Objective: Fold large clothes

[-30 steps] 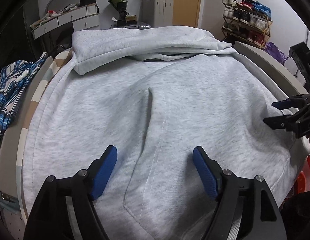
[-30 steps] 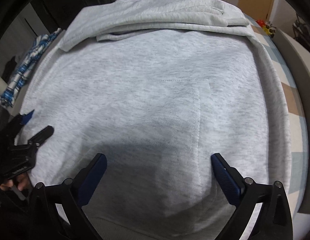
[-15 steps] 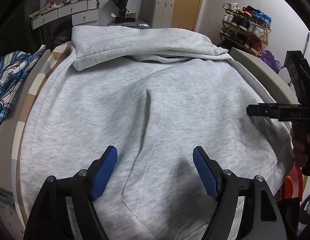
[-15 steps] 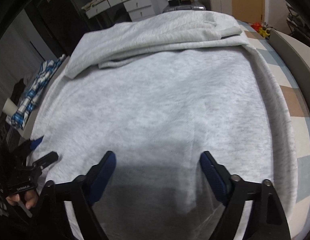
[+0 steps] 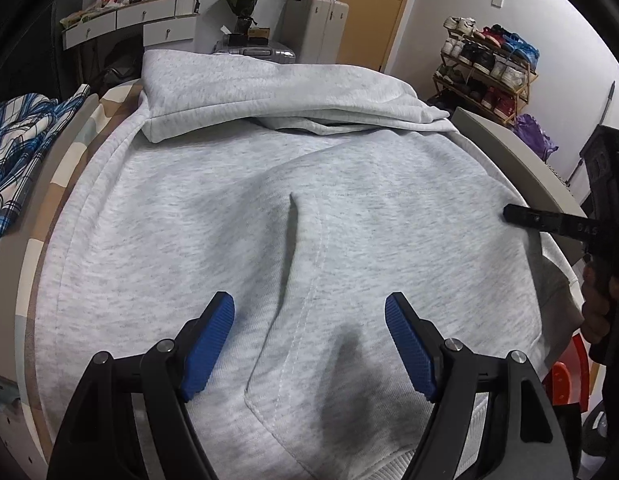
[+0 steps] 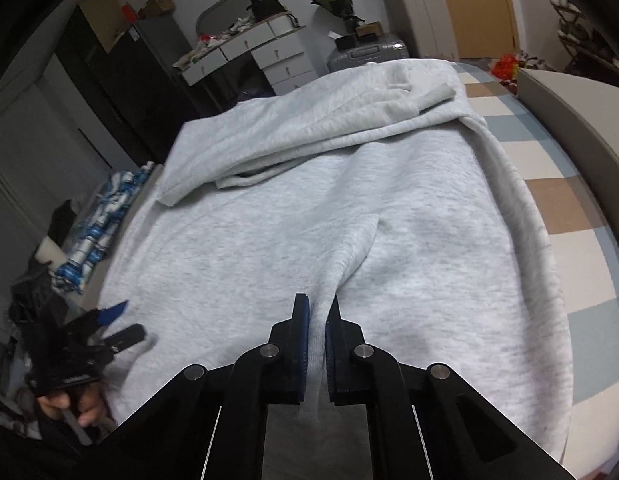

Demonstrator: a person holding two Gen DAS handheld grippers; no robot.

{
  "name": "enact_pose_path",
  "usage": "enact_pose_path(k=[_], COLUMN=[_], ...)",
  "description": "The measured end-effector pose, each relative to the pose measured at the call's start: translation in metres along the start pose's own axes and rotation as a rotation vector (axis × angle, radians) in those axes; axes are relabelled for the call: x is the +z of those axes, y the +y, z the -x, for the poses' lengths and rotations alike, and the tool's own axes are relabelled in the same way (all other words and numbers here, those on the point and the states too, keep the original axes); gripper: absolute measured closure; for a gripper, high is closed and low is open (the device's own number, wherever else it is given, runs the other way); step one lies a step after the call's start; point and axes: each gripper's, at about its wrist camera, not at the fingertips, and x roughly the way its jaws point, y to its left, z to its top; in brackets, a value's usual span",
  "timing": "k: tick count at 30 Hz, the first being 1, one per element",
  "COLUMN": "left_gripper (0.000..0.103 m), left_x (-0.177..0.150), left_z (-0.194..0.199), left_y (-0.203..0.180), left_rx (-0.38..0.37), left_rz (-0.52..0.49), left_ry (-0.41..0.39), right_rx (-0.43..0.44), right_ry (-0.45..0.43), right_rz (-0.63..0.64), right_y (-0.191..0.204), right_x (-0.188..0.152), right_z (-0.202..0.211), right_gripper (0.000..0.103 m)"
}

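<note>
A light grey hoodie (image 5: 269,208) lies spread over the bed, with its sleeves (image 5: 269,92) folded across the far end. My left gripper (image 5: 309,304) hovers open over the near hem and the pocket seam, its blue pads wide apart and off the cloth. My right gripper (image 6: 318,304) is shut on a raised fold of the hoodie (image 6: 289,232) near the hem, and a ridge of fabric runs away from its pads. In the left wrist view the right gripper (image 5: 509,214) shows at the right edge. The left gripper (image 6: 123,320) appears low on the left in the right wrist view.
A blue plaid garment (image 5: 17,140) lies at the bed's left side. The checked bed cover (image 6: 549,184) shows bare on the right. Beyond the bed stand white drawers (image 5: 129,24), a suitcase (image 5: 257,48) and a shoe rack (image 5: 489,64). A red object (image 5: 569,376) sits low right.
My right gripper's jaws have closed from wide apart onto a pinched fold of the hoodie, and its view has tilted up. The left gripper has stayed open in place.
</note>
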Motion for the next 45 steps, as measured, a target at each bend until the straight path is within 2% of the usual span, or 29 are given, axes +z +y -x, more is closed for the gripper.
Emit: enact_pose_path(k=[2, 5, 11, 13, 18, 21, 23, 25, 28, 29, 30, 31, 33, 35, 36, 38, 40, 43, 45], left_gripper=[0.029, 0.029, 0.029, 0.029, 0.029, 0.029, 0.029, 0.029, 0.029, 0.029, 0.029, 0.029, 0.029, 0.031, 0.045, 0.058, 0.058, 0.058, 0.058], left_x=[0.0, 0.001, 0.003, 0.004, 0.006, 0.007, 0.009, 0.011, 0.015, 0.015, 0.015, 0.015, 0.014, 0.015, 0.016, 0.018, 0.018, 0.022, 0.023], left_z=[0.001, 0.004, 0.007, 0.008, 0.01, 0.014, 0.018, 0.024, 0.033, 0.034, 0.034, 0.034, 0.03, 0.023, 0.018, 0.007, -0.005, -0.021, -0.022], left_y=[-0.002, -0.003, -0.004, -0.003, 0.004, 0.007, 0.011, 0.017, 0.027, 0.029, 0.031, 0.032, 0.031, 0.025, 0.02, 0.011, 0.002, 0.005, 0.006], left_rx=[0.005, -0.006, -0.006, -0.003, 0.0, -0.005, -0.012, -0.026, -0.059, -0.076, -0.097, -0.127, -0.174, -0.193, -0.191, -0.188, -0.134, -0.106, -0.084], left_rz=[-0.009, -0.01, -0.004, -0.003, 0.012, 0.019, 0.026, 0.04, 0.086, 0.101, 0.108, 0.118, 0.128, 0.126, 0.119, 0.091, 0.043, 0.064, 0.066], left_ry=[-0.003, -0.009, -0.023, -0.03, -0.038, -0.046, -0.061, -0.096, -0.136, -0.138, -0.136, -0.131, -0.118, -0.101, -0.085, -0.029, 0.014, 0.073, 0.074], right_rx=[-0.026, -0.019, 0.085, 0.106, 0.001, -0.022, 0.023, 0.103, 0.124, 0.133, 0.146, 0.15, 0.142, 0.138, 0.138, 0.148, 0.154, 0.163, 0.159], right_ry=[0.009, 0.005, -0.153, -0.176, -0.104, -0.078, -0.075, -0.105, -0.099, -0.087, -0.072, -0.059, -0.023, 0.002, 0.006, 0.02, 0.027, 0.032, 0.04], right_rz=[-0.011, -0.012, -0.001, -0.02, -0.065, -0.108, -0.161, -0.199, -0.209, -0.205, -0.2, -0.195, -0.182, -0.168, -0.165, -0.167, -0.165, -0.171, -0.167], right_y=[-0.001, 0.009, 0.027, 0.022, 0.001, -0.005, -0.012, -0.018, -0.023, -0.024, -0.025, -0.024, -0.023, -0.021, -0.021, -0.022, -0.023, -0.025, -0.025], right_x=[0.0, 0.004, 0.014, 0.013, 0.0, -0.01, -0.012, -0.016, -0.018, -0.018, -0.017, -0.017, -0.018, -0.018, -0.019, -0.019, -0.017, -0.018, -0.019], right_z=[-0.005, -0.003, 0.037, 0.042, 0.023, 0.017, 0.02, 0.028, 0.031, 0.029, 0.026, 0.022, 0.014, 0.006, 0.004, 0.001, 0.0, 0.0, 0.002], right_gripper=[0.097, 0.098, 0.098, 0.098, 0.099, 0.099, 0.098, 0.095, 0.095, 0.093, 0.083, 0.066, 0.051, 0.051, 0.051, 0.051, 0.049, 0.049, 0.049])
